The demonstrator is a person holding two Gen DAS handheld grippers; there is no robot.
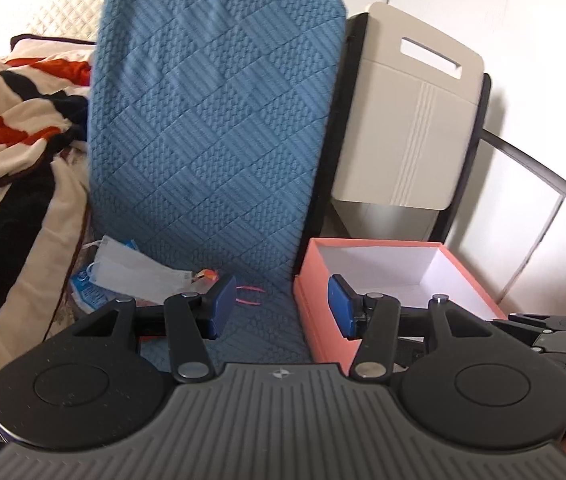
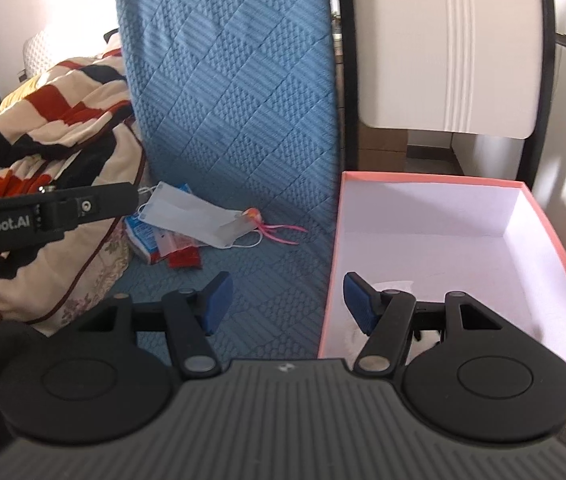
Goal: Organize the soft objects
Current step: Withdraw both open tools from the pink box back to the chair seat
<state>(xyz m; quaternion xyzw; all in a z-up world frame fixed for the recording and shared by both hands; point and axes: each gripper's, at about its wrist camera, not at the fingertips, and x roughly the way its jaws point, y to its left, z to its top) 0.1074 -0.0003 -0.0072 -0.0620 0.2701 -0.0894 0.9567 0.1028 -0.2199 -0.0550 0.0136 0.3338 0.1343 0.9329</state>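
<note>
Right wrist view: right gripper (image 2: 287, 300) is hanging with jaws spread, nothing between them, straddling the near wall of the pink box (image 2: 331, 264). Face mask (image 2: 191, 220) is lying on the blue quilted cover (image 2: 235, 92), just beside snack packets (image 2: 151, 240) and a pink-tasselled trinket (image 2: 259, 220). Left gripper (image 1: 281, 306) is likewise spread and empty. Striped blanket (image 2: 43, 120) is lying heaped at left.

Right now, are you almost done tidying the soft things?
Not nearly. Something white, mostly hidden, may already lie in the pink box. Both the left hand-held gripper and the right hand-held gripper are open and hold nothing. The face mask, the snack packets and the striped blanket remain outside.
</note>
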